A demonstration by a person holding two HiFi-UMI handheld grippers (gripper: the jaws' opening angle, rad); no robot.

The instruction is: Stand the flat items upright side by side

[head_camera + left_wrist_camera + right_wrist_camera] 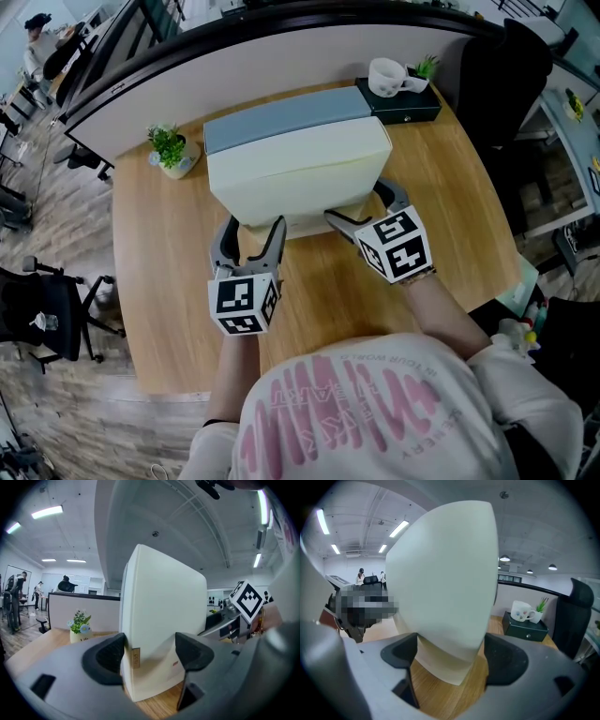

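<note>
At the near edge of the cream box (295, 169), both grippers are stationed at its lower corners. The left gripper (253, 230) straddles the near-left corner with its jaws spread. One pad lies against the box's narrow side, the other close to its broad face, and no clamping is evident. The right gripper (356, 202) straddles the near-right corner, also unclenched, with a gap showing at one pad.

The placement appears intended to brace and tip the cream box rather than lift it. The box is raised on its long edge on the table (169, 281). Whether it is fully upright cannot be determined.

Just behind it sits the blue-grey box (281, 117), close alongside; contact is unconfirmed. Both boxes are closed, so their contents are unseen.

Behind and right of the cream box, a dark green box (412, 108) carries a white mug (386, 77), whose interior is not visible. Left of the cream box, a small pot holds a green plant (171, 150).
</note>
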